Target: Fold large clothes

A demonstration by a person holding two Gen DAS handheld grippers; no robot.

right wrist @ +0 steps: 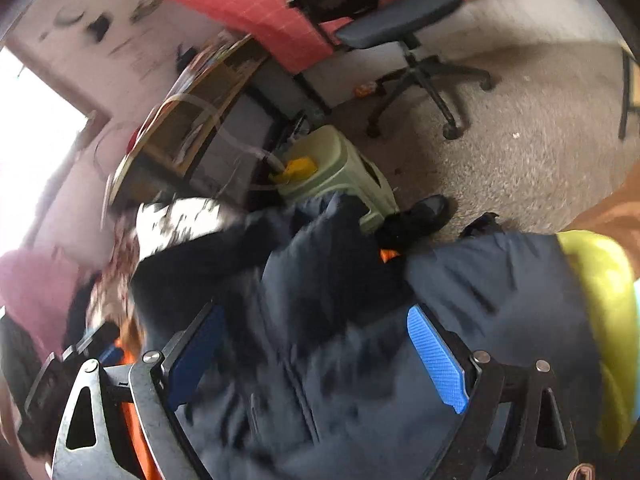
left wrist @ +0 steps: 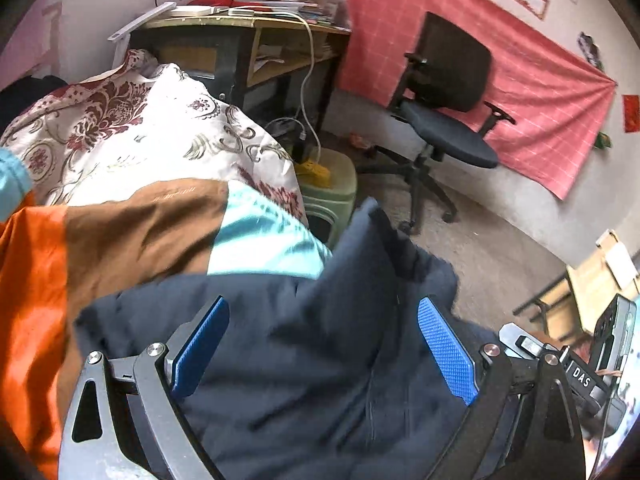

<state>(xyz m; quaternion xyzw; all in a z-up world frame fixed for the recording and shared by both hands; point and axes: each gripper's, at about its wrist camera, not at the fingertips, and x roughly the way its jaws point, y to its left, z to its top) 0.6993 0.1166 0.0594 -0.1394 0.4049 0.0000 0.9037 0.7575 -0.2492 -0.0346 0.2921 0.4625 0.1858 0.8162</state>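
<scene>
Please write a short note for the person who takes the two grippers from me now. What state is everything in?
Left gripper: open, fingers either side of the navy garment, gripping nothing.
Right gripper: open too, over the same navy garment; this view is blurred.
The garment lies bunched on the orange, brown and light blue bedspread, beside the floral quilt. One end hangs toward the green stool.
Done: no neat fold shows.
Left: spread it flat, fold it.
</scene>
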